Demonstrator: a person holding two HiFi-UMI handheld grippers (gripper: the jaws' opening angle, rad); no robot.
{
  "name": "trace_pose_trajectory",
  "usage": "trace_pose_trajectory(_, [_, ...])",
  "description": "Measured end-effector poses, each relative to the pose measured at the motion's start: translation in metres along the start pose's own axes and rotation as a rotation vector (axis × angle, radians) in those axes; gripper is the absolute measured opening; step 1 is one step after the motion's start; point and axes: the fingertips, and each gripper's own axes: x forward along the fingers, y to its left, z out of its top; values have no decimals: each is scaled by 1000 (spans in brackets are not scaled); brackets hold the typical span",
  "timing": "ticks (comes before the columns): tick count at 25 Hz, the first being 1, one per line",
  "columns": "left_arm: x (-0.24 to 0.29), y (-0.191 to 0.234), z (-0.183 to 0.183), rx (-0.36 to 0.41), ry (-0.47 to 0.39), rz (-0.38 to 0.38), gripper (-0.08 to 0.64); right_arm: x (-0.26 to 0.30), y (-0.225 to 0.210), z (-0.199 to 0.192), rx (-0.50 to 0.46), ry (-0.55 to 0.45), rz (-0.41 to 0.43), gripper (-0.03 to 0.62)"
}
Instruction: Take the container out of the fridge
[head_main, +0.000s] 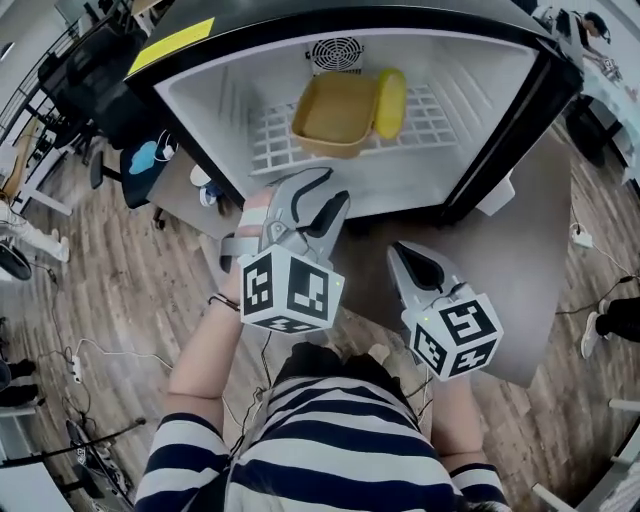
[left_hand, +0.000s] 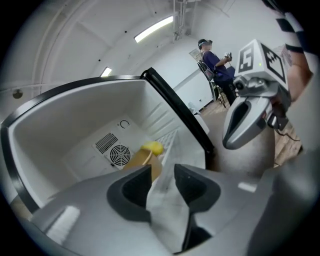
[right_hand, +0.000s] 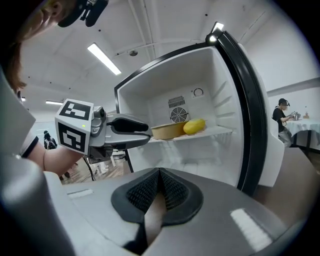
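The shallow tan square container sits on the white wire fridge shelf, straight ahead of the left gripper (the nearer one), its jaws apart and empty; the right gripper, jaws together on nothing, hangs further back

Your head camera looks steeply down from above, with the open fridge across the top of the frame. Both gripper cameras sit low and near, facing into the fridge, and share its fan. The right gripper view catches the left gripper at left; the left gripper view catches the right gripper at upper right.
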Motion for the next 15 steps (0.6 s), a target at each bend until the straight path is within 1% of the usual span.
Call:
trace_pose_trajectory(7, [18, 13, -2, 58, 94, 47, 0, 8, -7, 5, -30, 8, 98, -2])
trace_pose_trajectory(11, [25, 24, -8, 83, 144, 90, 0, 15, -4, 1, -39, 22, 148, -2])
trace_pose_trajectory(15, [32, 26, -10, 122, 187, 111, 0, 22, -3, -4, -49, 37, 199, -2])
